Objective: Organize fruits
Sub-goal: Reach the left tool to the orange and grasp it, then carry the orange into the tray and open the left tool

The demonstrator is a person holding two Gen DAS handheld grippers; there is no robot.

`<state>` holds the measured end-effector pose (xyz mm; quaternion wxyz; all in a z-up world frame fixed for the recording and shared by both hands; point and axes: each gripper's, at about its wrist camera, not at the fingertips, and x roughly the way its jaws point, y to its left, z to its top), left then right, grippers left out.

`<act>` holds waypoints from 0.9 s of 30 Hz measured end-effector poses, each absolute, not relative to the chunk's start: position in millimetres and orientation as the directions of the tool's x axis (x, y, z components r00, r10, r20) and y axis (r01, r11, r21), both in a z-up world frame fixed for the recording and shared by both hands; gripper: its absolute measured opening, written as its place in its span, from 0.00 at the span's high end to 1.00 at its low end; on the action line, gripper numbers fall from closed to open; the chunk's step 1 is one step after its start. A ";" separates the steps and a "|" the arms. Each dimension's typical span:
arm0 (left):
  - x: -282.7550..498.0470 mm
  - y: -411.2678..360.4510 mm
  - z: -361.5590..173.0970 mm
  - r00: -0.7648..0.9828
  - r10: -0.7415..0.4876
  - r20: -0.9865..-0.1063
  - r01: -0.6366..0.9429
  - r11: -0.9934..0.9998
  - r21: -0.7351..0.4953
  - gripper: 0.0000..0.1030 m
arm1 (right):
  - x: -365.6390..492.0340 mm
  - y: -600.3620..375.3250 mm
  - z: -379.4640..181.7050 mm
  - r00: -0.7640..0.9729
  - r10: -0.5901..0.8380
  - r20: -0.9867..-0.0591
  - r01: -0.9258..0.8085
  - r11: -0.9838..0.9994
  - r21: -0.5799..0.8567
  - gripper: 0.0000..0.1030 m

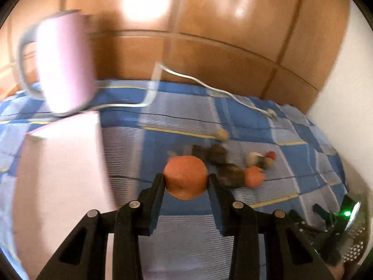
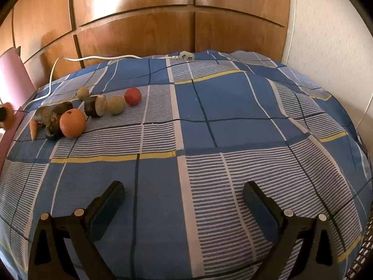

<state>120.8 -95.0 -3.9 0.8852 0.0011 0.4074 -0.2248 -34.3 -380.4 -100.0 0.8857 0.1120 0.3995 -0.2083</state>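
Gripping an orange (image 1: 185,177) between both fingers, the left claw (image 1: 185,182) holds the fruit clamped at its sides, raised above the blue checked bedcover (image 1: 186,121). That view is smeared with motion blur. To the left of the held fruit sit a pink box (image 1: 63,163) and, above it, a pink mug (image 1: 65,63) with a grey handle; how the two touch is hard to tell.

Over in the right wrist view, the right claw (image 2: 184,194) hangs with its fingers spread wide and nothing between them, above a bare stretch of the bedcover. Well ahead and to its left lies the pile: a second orange (image 2: 72,123) touching some dark brown pieces (image 2: 54,117), a small carrot (image 2: 33,129) just beside them, a dark half-cut piece (image 2: 95,105) showing its pale face, two tan round fruits (image 2: 115,105), one further back than the other, and a red round fruit (image 2: 132,96) at the right end of the row.

A white cable (image 2: 93,58) snakes along the far edge of the bed to a plug (image 2: 185,56), with wooden wardrobe doors (image 2: 139,23) behind. At the far left edge of this view, the held orange shows as a blur beside the pink box.
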 end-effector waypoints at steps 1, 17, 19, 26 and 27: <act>123.5 -79.5 -2.3 0.586 -0.368 -0.722 0.361 0.916 -0.175 0.63 | -33.7 -381.0 -99.9 0.594 -0.277 -0.755 0.457 0.889 0.033 0.00; 164.9 62.5 -56.1 0.557 -0.010 -0.831 -0.099 0.992 -0.079 0.60 | -30.7 -379.9 -99.3 0.590 -0.287 -0.755 0.452 0.892 0.015 0.00; 163.3 63.3 -57.4 0.556 -0.002 -0.831 -0.117 0.990 -0.081 0.51 | -30.6 -379.7 -99.3 0.590 -0.289 -0.754 0.453 0.892 0.012 0.00; 142.1 61.8 -39.2 0.600 0.014 -0.800 -0.141 0.986 -0.089 0.41 | -30.9 -379.2 -99.6 0.589 -0.292 -0.753 0.453 0.891 0.009 0.00; 133.9 61.2 -36.5 0.610 0.012 -0.792 -0.145 0.985 -0.097 0.41 | -30.9 -379.3 -99.6 0.590 -0.292 -0.753 0.453 0.891 0.009 0.00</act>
